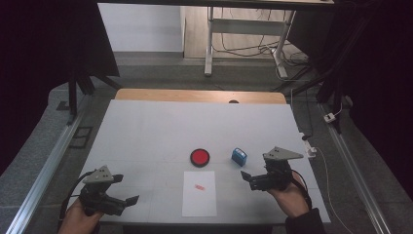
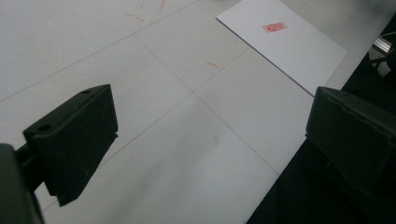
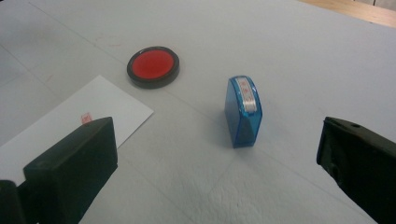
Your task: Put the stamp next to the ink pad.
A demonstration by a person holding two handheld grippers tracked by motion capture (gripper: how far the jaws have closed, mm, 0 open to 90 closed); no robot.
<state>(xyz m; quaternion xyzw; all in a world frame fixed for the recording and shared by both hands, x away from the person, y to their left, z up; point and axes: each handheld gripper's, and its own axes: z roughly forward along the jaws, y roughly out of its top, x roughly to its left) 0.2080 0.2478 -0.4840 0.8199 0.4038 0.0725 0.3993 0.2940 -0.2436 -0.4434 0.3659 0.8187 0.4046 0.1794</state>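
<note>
**Stamp set down, both grippers empty: where trouble could start**

The blue stamp [image 3: 243, 112] stands upright on the white table [image 1: 146, 131], just ahead of the right gripper [image 1: 247, 178] and between the lines of its two jaws, but apart from both. Those jaws are spread wide with nothing between them. The stamp is tall and narrow on its base, so I judge a sideways brush from either jaw, or a grip that lands high on its rounded top, could tip it over or skid it away.

Farther ahead of that gripper and off toward its left jaw sits the round ink pad [image 3: 153, 66], red face open. A jaw dragged across it would pick up ink and could smear the table.

Near the left jaw lies the sheet of paper [image 3: 88, 116], bearing a small red imprint [image 2: 274, 27]. The sheet is loose; a passing jaw or cable could slide or crease it, or smudge the mark if still wet.

The left gripper [image 1: 130, 201] hangs above bare table, the paper well ahead of it, jaws wide apart and empty.

Count: one stamp, one ink pad, one sheet, one imprint, two grippers.
</note>
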